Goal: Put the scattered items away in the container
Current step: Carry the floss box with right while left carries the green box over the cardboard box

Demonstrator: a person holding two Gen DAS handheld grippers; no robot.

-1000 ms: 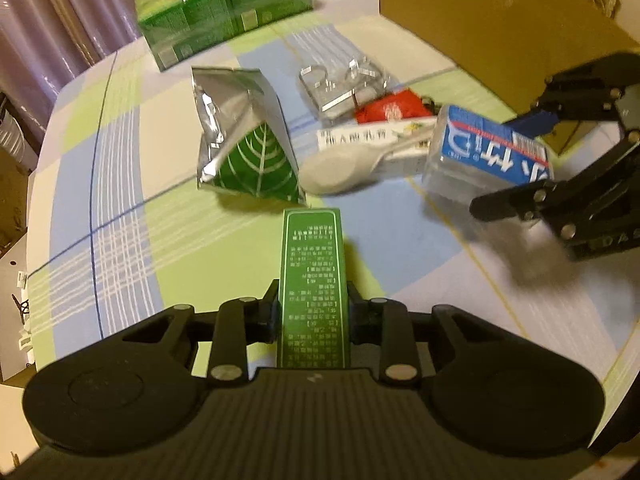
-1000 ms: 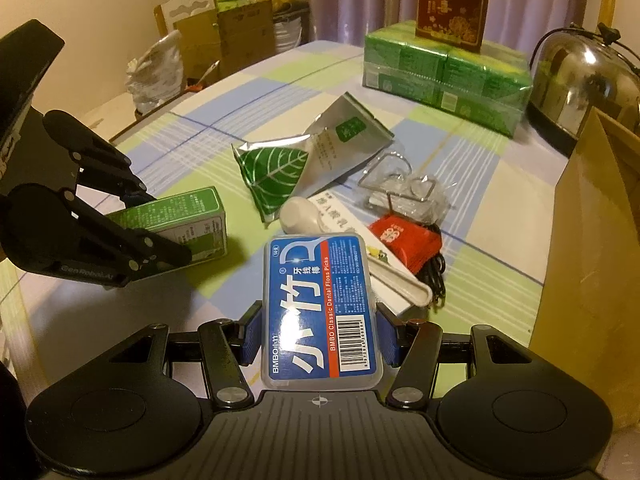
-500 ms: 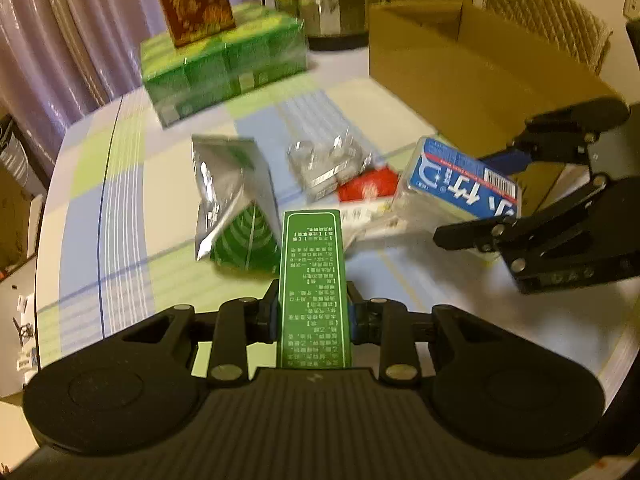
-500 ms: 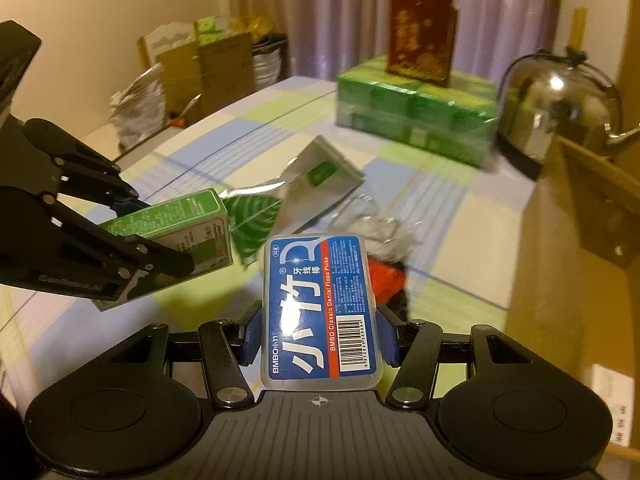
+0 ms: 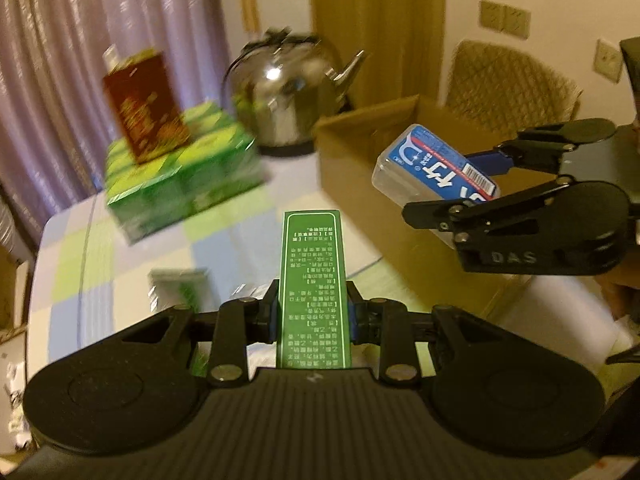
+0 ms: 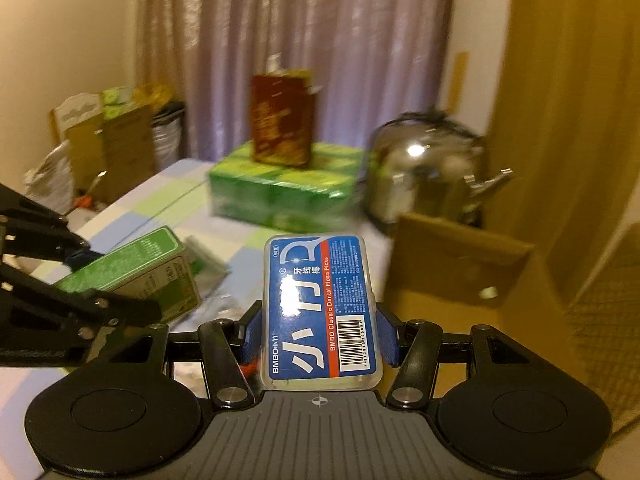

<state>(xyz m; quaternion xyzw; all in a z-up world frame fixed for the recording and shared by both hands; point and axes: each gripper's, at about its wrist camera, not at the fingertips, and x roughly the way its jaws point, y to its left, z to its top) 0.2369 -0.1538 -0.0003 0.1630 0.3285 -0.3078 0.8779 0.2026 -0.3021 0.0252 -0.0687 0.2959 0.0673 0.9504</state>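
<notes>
Your left gripper point(image 5: 313, 314) is clamped on the green box point(image 5: 313, 280), low centre of the left wrist frame, held above the table point(image 5: 224, 248). Over at the right, your right gripper point(image 5: 460, 184) squeezes the floss pick case point(image 5: 434, 168) over the open cardboard box point(image 5: 360, 148).

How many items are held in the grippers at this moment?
2. The green box is clamped in the left gripper; the blue floss-pick case is in the right gripper, near the cardboard box.
</notes>
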